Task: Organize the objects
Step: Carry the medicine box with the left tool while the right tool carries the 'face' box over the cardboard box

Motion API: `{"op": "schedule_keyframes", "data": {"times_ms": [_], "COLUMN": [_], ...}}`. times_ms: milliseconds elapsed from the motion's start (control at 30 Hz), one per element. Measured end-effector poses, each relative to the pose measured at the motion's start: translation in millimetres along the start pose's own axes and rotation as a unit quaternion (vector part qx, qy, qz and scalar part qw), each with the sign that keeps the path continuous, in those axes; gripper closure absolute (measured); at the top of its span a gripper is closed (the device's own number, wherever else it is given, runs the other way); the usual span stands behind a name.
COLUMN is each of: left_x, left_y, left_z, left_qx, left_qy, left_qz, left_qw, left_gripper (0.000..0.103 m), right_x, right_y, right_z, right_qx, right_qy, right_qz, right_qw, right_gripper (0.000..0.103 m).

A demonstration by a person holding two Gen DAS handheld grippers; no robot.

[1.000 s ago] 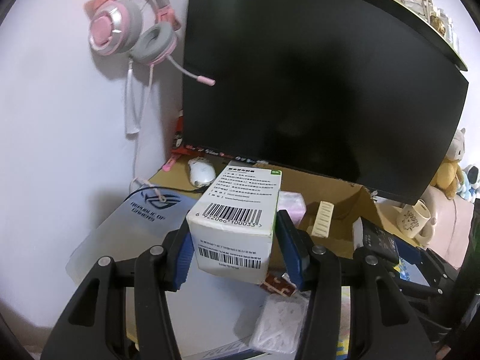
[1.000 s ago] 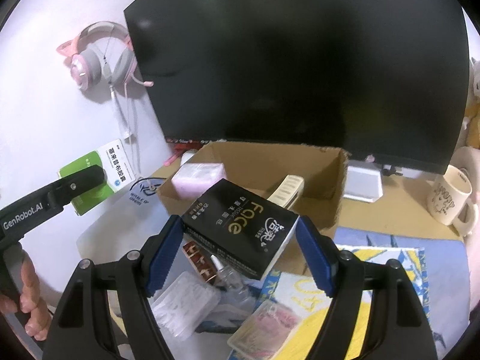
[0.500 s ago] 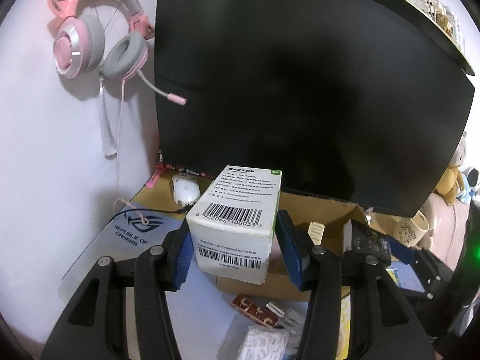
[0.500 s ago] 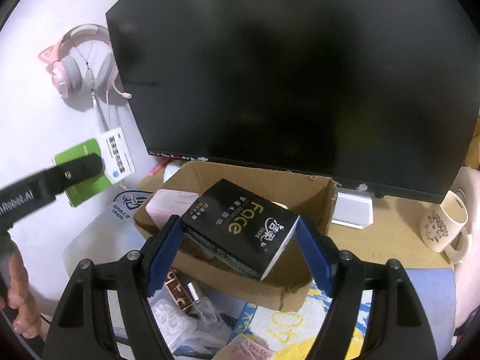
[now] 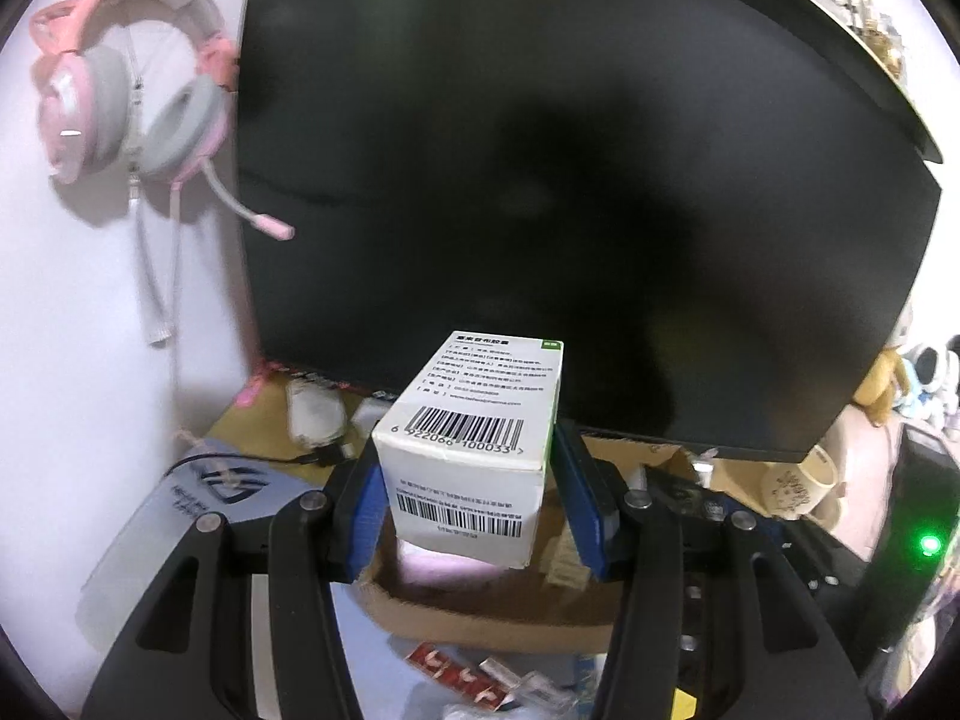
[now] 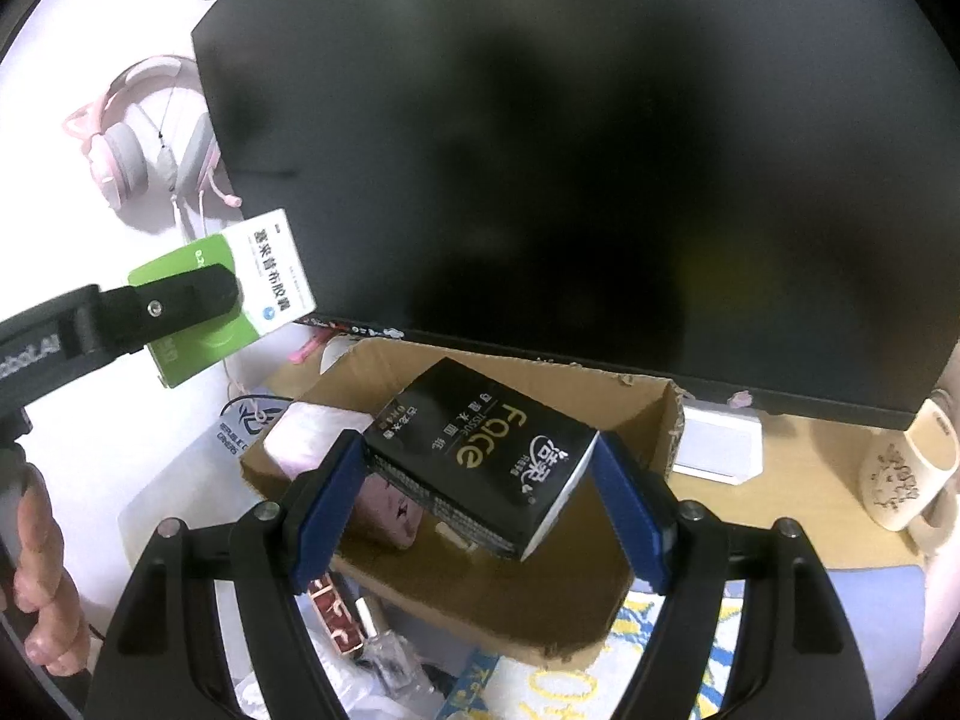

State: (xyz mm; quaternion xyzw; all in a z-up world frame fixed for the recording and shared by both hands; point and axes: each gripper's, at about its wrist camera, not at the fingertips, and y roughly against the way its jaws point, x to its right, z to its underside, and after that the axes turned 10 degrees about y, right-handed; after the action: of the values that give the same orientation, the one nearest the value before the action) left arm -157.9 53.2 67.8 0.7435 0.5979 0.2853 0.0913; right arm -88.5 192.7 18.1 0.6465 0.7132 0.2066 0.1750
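Left wrist view
- Left gripper [image 5: 471, 495]: clenched on the white barcoded box [image 5: 474, 450], low centre of frame, pads pressing its two sides.
- Under the box: the near wall of the cardboard box [image 5: 480, 615], with something pink inside.
- Risk: the monitor [image 5: 570, 180] fills the frame just behind; a push forward could knock the carton's far end against the screen.
- Risk: small items [image 5: 462, 669] lie at the bottom edge, outside the cardboard; a low release could land on them instead.

Right wrist view
- Right gripper [image 6: 480, 498]: grasping the black tissue pack [image 6: 486, 456] at centre, held skewed, one corner hanging low.
- Risk: the soft pack is pinched near its ends and tilted; I judge it could twist or slip.
- Cardboard box [image 6: 660, 414]: open below the pack, a pink packet [image 6: 312, 438] already at its left end.
- Crowding: the other gripper, mid-left, also heads here; the two could collide over the opening.
- Mug [image 6: 906, 474]: right edge, clear of the path.
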Motion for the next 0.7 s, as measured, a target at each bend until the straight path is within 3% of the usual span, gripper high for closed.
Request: {"op": "schedule_keyframes", "data": {"times_ms": [233, 300, 500, 700], "left_x": [8.8, 11.2, 17.9, 25.9], "left_y": [-17.7, -28.9, -32.5, -32.8], "left_z": [3.6, 7.2, 11.1, 15.9], "left_qx": [0.009, -0.004, -0.008, -0.011], "left_qy": [-0.008, -0.017, -0.013, -0.027], "left_qz": [0.008, 0.001, 0.005, -0.002], "left_qw": [0.9999, 0.9998, 0.9999, 0.9996], "left_gripper": [0.052, 0.052, 0.052, 0.052], "right_x": [7.2, 6.5, 1.9, 10.2], "right_y": [-5.4, -5.0, -11.5, -12.3], "right_z": [1.4, 1.3, 5.3, 12.3], "right_qx": [-0.008, -0.008, -0.015, -0.013], "right_qy": [0.002, 0.002, 0.014, -0.012], "right_qz": [0.018, 0.023, 0.02, 0.003], "right_qw": [1.0, 1.0, 1.0, 1.0], "right_gripper": [0.021, 0.021, 0.021, 0.021]}}
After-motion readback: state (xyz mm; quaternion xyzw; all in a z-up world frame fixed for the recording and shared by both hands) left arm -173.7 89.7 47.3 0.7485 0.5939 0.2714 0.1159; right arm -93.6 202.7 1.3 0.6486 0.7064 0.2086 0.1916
